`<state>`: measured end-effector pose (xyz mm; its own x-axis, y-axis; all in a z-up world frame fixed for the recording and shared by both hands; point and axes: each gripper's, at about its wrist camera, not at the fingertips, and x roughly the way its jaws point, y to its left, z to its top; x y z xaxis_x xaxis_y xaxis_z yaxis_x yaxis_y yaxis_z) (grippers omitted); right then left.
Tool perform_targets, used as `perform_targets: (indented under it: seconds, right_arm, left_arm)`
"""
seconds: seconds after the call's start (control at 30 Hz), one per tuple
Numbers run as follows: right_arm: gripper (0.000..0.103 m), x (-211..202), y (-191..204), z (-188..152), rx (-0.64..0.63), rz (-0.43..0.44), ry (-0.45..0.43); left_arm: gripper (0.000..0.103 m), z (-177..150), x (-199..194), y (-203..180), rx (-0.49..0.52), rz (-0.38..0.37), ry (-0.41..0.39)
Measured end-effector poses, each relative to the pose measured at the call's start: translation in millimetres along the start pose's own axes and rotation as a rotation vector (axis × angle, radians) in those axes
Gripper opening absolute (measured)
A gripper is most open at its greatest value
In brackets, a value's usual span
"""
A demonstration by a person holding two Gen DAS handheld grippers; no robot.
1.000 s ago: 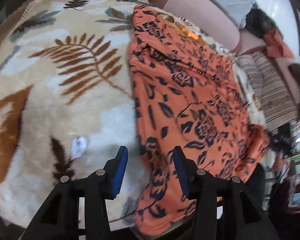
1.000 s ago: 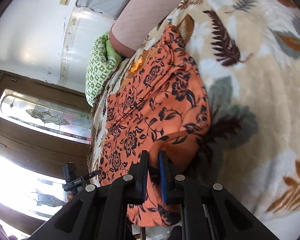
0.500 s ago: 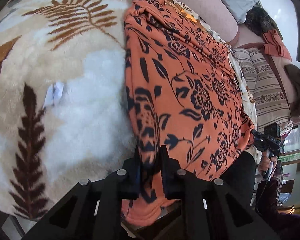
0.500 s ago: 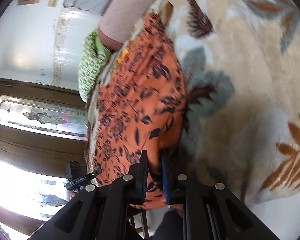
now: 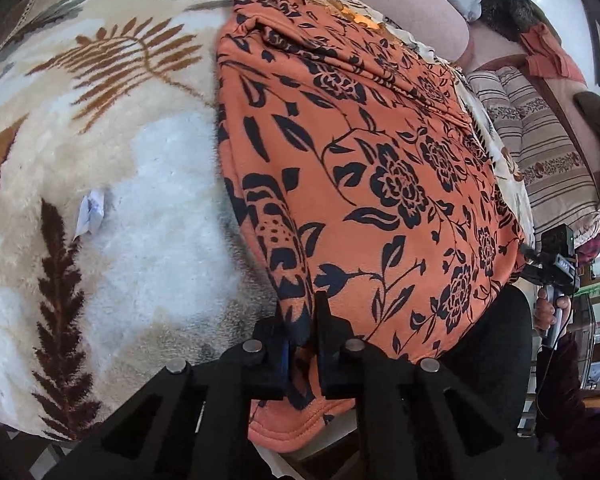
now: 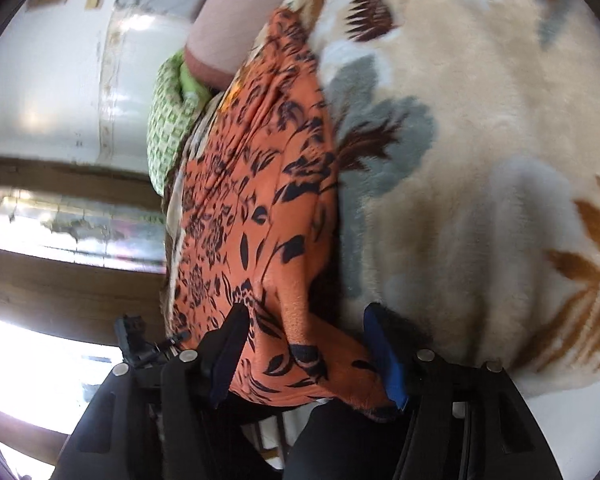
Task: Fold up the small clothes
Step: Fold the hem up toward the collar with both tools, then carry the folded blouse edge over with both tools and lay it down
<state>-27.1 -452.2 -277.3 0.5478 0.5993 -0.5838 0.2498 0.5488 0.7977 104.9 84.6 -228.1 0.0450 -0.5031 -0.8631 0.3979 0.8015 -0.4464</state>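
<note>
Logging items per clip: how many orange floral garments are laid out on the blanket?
1. The orange floral garment lies along the leaf-print blanket, its near edge hanging off the front. More may be hidden beneath it.

Bright window glare, fisheye-bent dark edges, right wrist view slightly blurred.
</note>
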Motion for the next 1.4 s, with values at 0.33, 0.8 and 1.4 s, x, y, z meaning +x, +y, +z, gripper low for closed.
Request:
perform_targets:
  seconds: [0.33, 0.8, 1.4]
  right_arm:
    - [0.009, 9.7, 80.5, 0.0, -0.210, -0.005, 0.082]
    - [0.009, 7.7, 134.2, 186.6, -0.102, 0.143, -0.334]
    - [0.077, 51.8, 49.1, 284.9, 0.149, 0.047, -0.543]
  left_arm:
    - [0.008, 22.6, -22.1, -3.4, -0.019, -0.138, -0.035]
    - [0.008, 201.6, -61.7, 11.3, -0.114, -0.226, -0.277]
    - [0.065, 216.5, -39.6, 41.5, -0.467, -0.048, -0.791]
